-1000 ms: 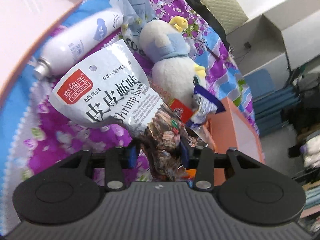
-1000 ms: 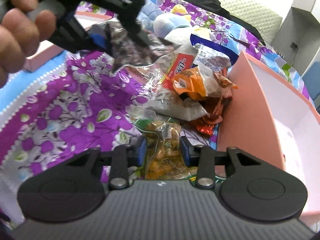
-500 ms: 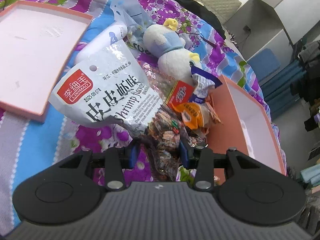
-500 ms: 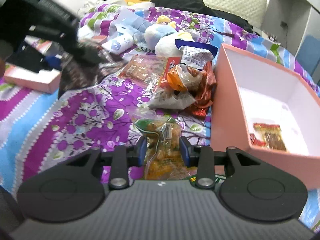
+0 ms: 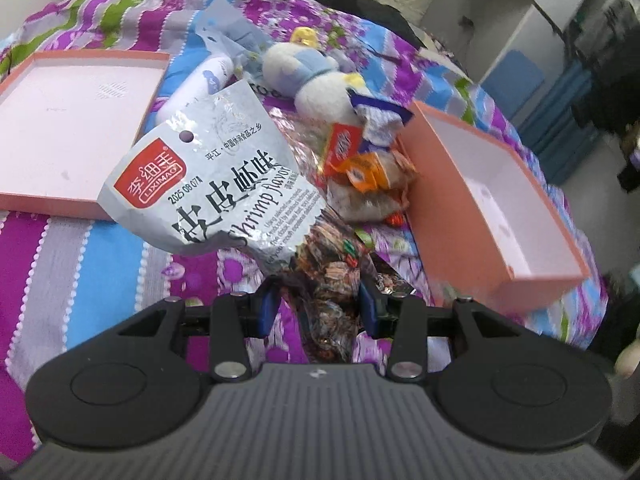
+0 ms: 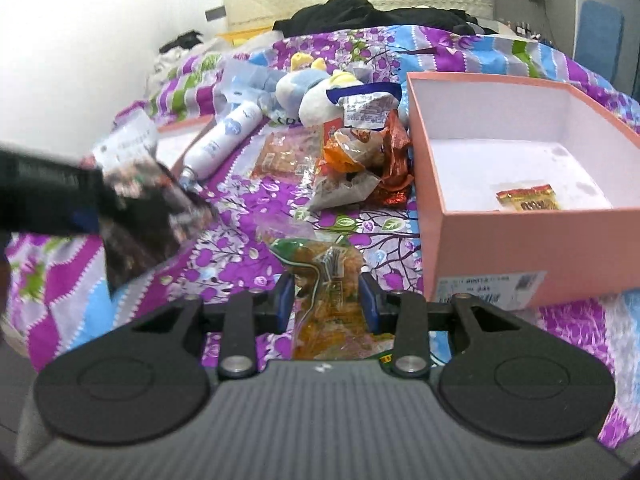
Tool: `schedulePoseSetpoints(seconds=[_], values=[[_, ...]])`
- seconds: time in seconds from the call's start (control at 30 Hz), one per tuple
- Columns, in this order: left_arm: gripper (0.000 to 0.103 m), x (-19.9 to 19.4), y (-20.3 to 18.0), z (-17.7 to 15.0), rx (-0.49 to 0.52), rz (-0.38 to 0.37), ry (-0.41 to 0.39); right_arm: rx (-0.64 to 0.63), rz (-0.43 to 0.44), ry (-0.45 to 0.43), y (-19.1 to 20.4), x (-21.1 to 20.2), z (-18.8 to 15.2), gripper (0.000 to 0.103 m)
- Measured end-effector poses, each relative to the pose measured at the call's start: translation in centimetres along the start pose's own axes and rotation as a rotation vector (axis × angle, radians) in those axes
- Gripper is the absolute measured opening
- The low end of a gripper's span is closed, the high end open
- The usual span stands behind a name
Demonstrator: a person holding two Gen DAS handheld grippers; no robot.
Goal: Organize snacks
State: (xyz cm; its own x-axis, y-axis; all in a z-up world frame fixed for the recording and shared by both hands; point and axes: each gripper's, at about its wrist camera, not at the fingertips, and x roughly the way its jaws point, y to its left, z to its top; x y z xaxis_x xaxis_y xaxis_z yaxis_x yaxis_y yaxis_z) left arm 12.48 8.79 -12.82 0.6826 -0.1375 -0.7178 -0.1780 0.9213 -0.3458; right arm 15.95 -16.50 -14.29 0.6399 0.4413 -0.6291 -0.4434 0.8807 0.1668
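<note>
Partly blurred: left gripper (image 5: 320, 304) clamped on shrimp snack bag (image 5: 216, 184), lower end hidden. Right gripper (image 6: 326, 300) clamped on orange snack packet (image 6: 328, 280), bottom cut off.

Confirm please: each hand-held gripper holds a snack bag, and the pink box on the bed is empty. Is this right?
Not quite. The pink box is not empty: the right wrist view shows one small red-and-yellow packet on its floor. Each hand-held gripper does hold a snack bag.

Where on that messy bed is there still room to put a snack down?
Most of the pink box floor is bare; one red-yellow packet lies near its front wall. The shallow pink lid is bare too. Between them, the snack pile crowds the bedspread.
</note>
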Motion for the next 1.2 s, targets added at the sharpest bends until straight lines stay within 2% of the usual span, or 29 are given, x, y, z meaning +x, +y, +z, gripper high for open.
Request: schedulePoseSetpoints(seconds=[0.2,0.4,0.53,0.77,1.0,1.2], values=[[0.046,-1.5,-2.3,-2.5,0.085,0.015,0.037,0.034,-0.003,-0.037,-0.4,-3.1,-0.2,0.038],[0.046,-2.5,-4.2,-3.8,0.116,-0.009,0.069,0.081,-0.013,-0.066,-1.6,-6.1,-0.2,0.038],[0.046,-3.7,-6.5,-4.0,0.163,-0.019,0.036,0.103,-0.023,-0.088,-2.4,-8.0,0.0,0.038],[0.046,-4.9,-10.3,-2.4,0.222,-0.07,-0.005,0.111,-0.035,-0.163,-3.4,-11.2,1.6,0.038],[0.046,-4.5,-13.6,0.2,0.258,-0.119,-0.038,0.096,-0.063,-0.2,-4.7,-12.0,3.4,0.038],[0.046,-3.7,-16.9,3.7,0.303,-0.144,-0.073,0.065,-0.099,-0.248,-6.5,-12.9,6.3,0.038]])
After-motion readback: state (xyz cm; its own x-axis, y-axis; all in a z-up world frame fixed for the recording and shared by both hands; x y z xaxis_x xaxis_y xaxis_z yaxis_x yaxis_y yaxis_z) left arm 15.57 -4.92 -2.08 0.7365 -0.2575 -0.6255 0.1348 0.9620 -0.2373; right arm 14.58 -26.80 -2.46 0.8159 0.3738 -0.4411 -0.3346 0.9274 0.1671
